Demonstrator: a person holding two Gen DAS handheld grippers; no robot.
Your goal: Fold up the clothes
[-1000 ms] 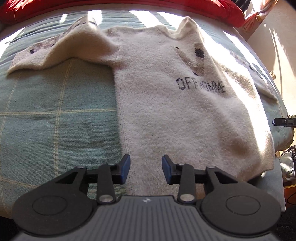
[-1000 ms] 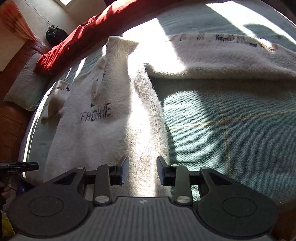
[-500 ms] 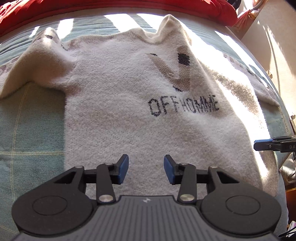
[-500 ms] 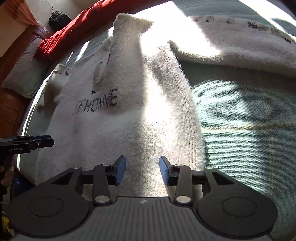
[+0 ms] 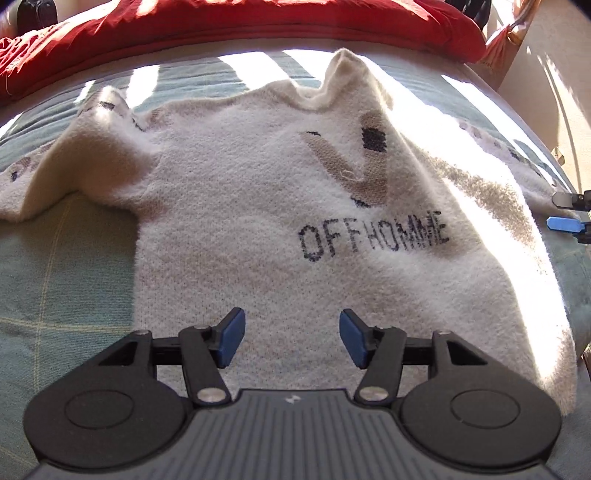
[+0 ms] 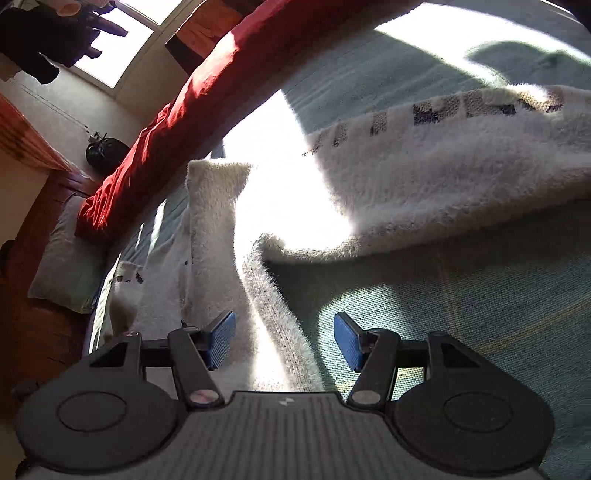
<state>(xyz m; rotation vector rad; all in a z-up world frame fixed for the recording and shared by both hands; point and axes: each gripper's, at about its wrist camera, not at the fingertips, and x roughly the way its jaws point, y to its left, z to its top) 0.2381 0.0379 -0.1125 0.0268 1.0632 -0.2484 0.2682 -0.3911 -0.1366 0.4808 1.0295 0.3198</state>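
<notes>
A home bedroom: green checked bedspread (image 5: 66,280), red duvet (image 5: 221,33), pillow (image 6: 66,266), sunlit window (image 6: 125,48).

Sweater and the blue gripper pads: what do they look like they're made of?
Sweater: fuzzy cream knit, probably wool or a brushed synthetic; visible stitch rows, fibre halo along its edge, knitted-in lettering. Pads on the right gripper: matte blue, likely rubber or soft plastic; fine grid texture on the face.

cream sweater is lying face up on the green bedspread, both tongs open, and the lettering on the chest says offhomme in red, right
Not quite: the lettering is dark, nearly black, not red, as the left wrist view shows. The rest holds: the cream sweater lies face up on the green bedspread, and the left tongs and right tongs are open.
</notes>
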